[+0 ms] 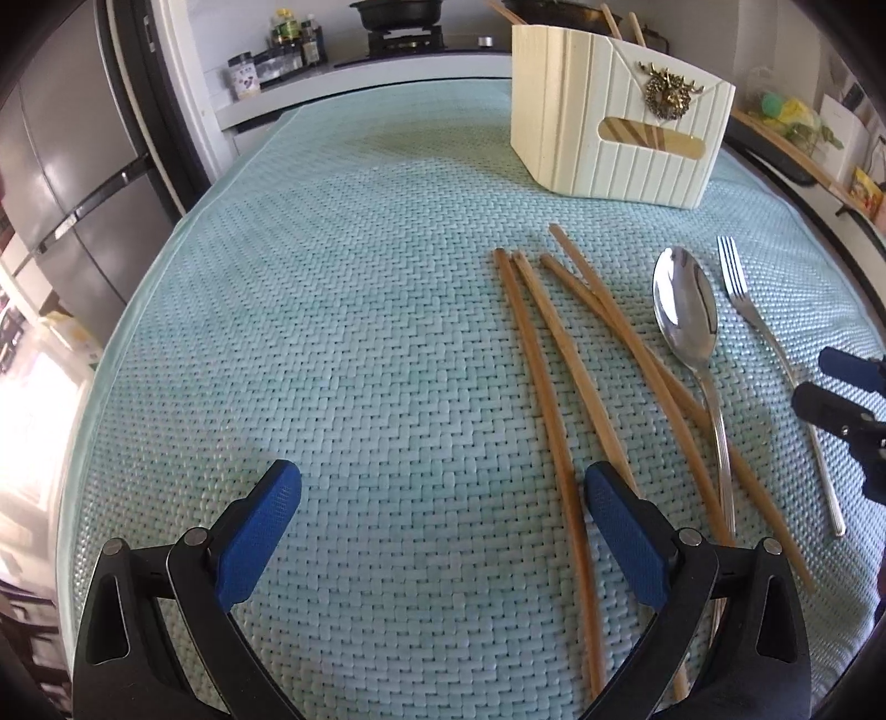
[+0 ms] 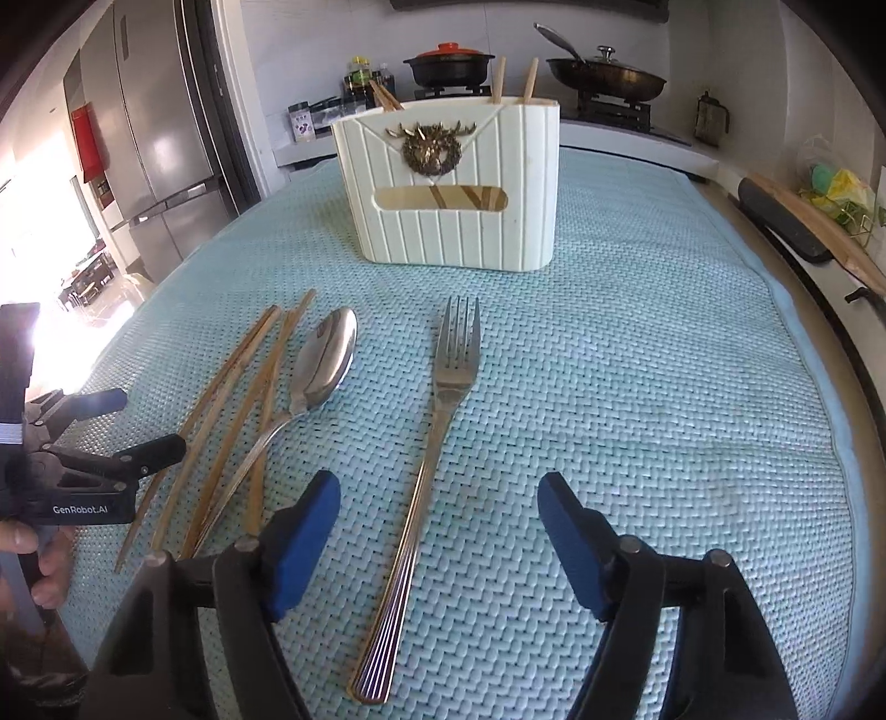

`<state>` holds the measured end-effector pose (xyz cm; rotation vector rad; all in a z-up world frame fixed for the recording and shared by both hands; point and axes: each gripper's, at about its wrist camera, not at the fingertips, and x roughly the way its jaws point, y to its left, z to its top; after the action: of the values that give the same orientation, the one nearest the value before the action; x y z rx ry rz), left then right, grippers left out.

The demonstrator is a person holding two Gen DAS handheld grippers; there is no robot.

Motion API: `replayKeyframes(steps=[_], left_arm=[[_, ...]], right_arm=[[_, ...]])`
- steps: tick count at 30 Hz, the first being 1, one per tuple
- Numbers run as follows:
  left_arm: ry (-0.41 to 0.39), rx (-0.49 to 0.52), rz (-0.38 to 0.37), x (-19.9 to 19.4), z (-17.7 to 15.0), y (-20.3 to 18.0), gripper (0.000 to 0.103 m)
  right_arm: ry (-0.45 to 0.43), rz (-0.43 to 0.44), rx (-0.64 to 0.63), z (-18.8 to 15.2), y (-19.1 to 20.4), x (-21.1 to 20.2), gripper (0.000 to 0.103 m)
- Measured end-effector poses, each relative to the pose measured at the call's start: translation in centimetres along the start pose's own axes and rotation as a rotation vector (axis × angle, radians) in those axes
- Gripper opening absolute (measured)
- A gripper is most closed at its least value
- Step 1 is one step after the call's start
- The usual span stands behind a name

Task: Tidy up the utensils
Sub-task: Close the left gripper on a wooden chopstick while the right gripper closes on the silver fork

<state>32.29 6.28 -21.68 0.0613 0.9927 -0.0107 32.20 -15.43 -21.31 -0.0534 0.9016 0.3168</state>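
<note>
Some brown wooden chopsticks (image 2: 501,80) are already standing in the cream ribbed holder (image 2: 454,188) at twelve o'clock. Four thin wooden chopsticks (image 1: 559,387), the shiny metal spoon (image 1: 684,310) and the silver fork (image 2: 443,421) are still lying on the blue woven mat (image 1: 332,332), waiting. The left gripper (image 1: 443,531) and right gripper (image 2: 437,531) are both hanging apart, holding nothing.

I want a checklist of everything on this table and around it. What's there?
Surface: woven light-blue mat.
Job's things: fork, spoon and four loose chopsticks lie flat; cream holder stands upright behind them with chopsticks already inside.
Clutter: nothing seen on the mat.
Grippers: left gripper open, one chopstick passing between its fingers; right gripper open, straddling the fork handle.
Cables: nothing seen.
Surroundings: fridge, stove with pots, jars.
</note>
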Motion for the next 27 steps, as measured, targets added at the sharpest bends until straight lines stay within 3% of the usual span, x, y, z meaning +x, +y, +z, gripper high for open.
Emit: replayKeyframes(steps=[7, 11, 13, 16, 19, 22, 24, 26, 27], left_arm=[[0.017, -0.018, -0.046, 1.7, 2.2, 0.4, 0.103], [0.020, -0.010, -0.059, 2.6, 3.3, 0.3, 0.102], [0.022, -0.006, -0.063, 2.8, 3.7, 0.2, 0.100], [0.016, 0.003, -0.072, 2.7, 4.0, -0.2, 0.092], [0.008, 0.018, -0.082, 2.8, 4.4, -0.9, 0.078], [-0.007, 0.045, -0.099, 2.5, 4.8, -1.8, 0.050], [-0.010, 0.048, -0.121, 2.4, 5.1, -2.3, 0.023], [-0.013, 0.042, -0.140, 2.3, 5.0, -2.3, 0.006], [-0.016, 0.032, -0.149, 2.4, 5.2, -2.1, 0.006]], right_arm=[[0.030, -0.065, -0.032, 2.8, -0.4, 3.0, 0.064], [0.023, -0.083, -0.055, 4.8, -0.4, 4.6, 0.064], [0.023, -0.077, -0.051, 5.7, -0.5, 5.0, 0.063], [0.028, -0.072, -0.049, 6.6, -0.2, 5.4, 0.054], [0.024, -0.084, -0.060, 6.7, 0.6, 5.6, 0.051], [0.010, -0.087, -0.057, 6.9, 1.2, 5.6, 0.025], [0.006, -0.076, -0.041, 7.0, 1.1, 5.7, 0.024], [-0.001, -0.058, -0.021, 7.1, 0.7, 5.6, 0.024], [-0.009, -0.043, -0.003, 7.1, 0.3, 5.4, 0.024]])
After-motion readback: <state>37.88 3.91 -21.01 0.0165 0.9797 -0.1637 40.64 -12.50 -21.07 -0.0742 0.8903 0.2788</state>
